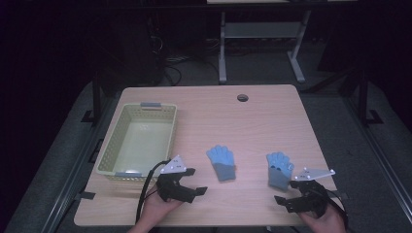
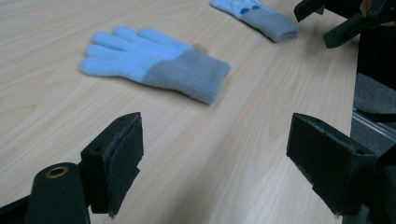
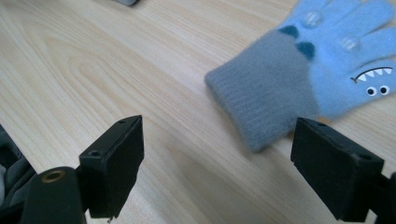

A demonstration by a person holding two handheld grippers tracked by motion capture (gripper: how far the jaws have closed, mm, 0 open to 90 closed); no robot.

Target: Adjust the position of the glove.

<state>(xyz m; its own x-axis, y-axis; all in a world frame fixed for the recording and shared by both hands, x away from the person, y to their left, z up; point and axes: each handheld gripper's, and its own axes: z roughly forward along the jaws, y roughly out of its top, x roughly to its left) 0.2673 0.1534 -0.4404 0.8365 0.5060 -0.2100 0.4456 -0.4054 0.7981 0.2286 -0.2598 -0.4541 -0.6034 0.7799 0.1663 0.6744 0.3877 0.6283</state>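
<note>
Two light blue knit gloves with grey cuffs lie flat on the wooden table. The left glove lies just ahead of my left gripper, whose jaws stand open with only bare table between them. The right glove bears a monster face and dark spots, and its cuff reaches towards my right gripper. That gripper is open too and touches nothing. The left gripper view also takes in the right glove and the right gripper farther off.
An empty pale yellow plastic basket with grey handles stands at the table's left, close behind my left hand. A round cable hole sits near the far edge. Beyond the table stand a desk frame and cables on the floor.
</note>
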